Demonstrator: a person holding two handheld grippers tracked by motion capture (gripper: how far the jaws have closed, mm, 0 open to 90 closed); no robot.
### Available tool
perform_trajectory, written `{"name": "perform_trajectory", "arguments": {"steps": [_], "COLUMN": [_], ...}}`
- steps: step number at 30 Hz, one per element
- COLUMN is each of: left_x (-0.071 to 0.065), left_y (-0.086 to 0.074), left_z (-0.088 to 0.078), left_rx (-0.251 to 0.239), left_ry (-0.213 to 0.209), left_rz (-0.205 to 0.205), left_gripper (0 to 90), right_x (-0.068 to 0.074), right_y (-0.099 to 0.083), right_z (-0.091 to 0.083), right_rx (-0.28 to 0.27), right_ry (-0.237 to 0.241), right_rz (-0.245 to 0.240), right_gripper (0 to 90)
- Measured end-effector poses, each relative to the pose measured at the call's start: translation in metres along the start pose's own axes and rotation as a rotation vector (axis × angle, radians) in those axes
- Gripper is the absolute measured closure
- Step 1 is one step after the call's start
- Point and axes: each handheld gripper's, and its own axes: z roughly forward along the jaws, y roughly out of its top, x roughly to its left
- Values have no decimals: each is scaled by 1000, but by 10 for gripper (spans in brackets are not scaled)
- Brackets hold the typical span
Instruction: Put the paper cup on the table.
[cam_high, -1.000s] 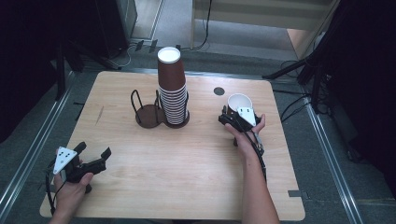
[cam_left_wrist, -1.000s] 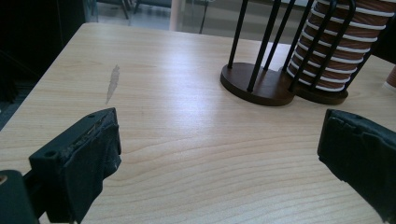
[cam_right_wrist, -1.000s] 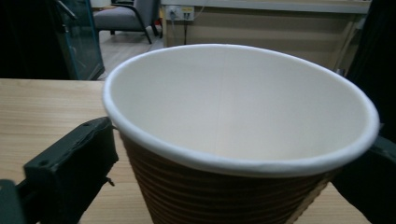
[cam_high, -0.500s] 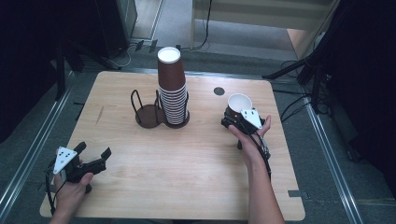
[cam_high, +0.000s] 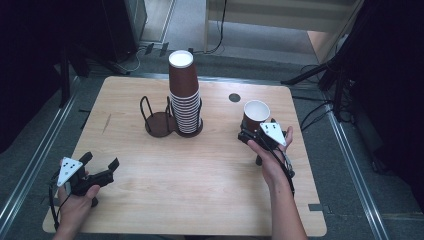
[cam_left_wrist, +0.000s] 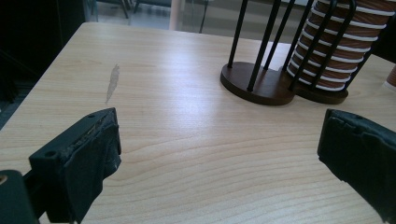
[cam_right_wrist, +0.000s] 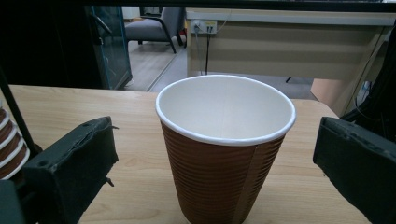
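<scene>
Right gripper view: the brown paper cup (cam_right_wrist: 225, 149) is cut off at the bottom edge, so its base and its contact with the table (cam_right_wrist: 116, 107) are out of frame. Both black jaws are cropped at the lower corners. At the left edge, only a sliver of the stacked cups (cam_right_wrist: 10, 149) and one black rod show.

High view: the right gripper (cam_high: 248, 135) sits right of centre, and the hand (cam_high: 270, 161) and grey plate cover its rear; jaw tips are hard to make out there. The cup (cam_high: 255, 116) stands upright just above the gripper in the frame, white inside facing up.

Cup vs jaws: it stands between the right gripper's two jaws, which are spread wide with a clear gap on each side, touching neither.

Left gripper (cam_high: 99, 164), lower left of the high view: jaws spread apart, nothing between them, bare wood beneath. Left gripper view crops the stack (cam_left_wrist: 336, 51) and the wire cup holder (cam_left_wrist: 261, 70) at the top edge.
</scene>
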Motion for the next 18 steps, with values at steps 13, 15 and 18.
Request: {"name": "perform_trajectory", "arguments": {"steps": [13, 15, 18], "left_x": [0, 0, 0], "left_y": [0, 0, 0], "left_z": [0, 0, 0], "left_rx": [1, 0, 1], "left_ry": [1, 1, 1], "left_rz": [0, 0, -1], "left_gripper": [1, 1, 1], "right_x": [-4, -5, -7], "right_y": [4, 4, 4], "right_z": [-25, -29, -35], "right_rx": [-28, -32, -36], "right_ry": [21, 23, 27], "right_rz": [-2, -7, -8], "right_gripper": [0, 0, 0]}}
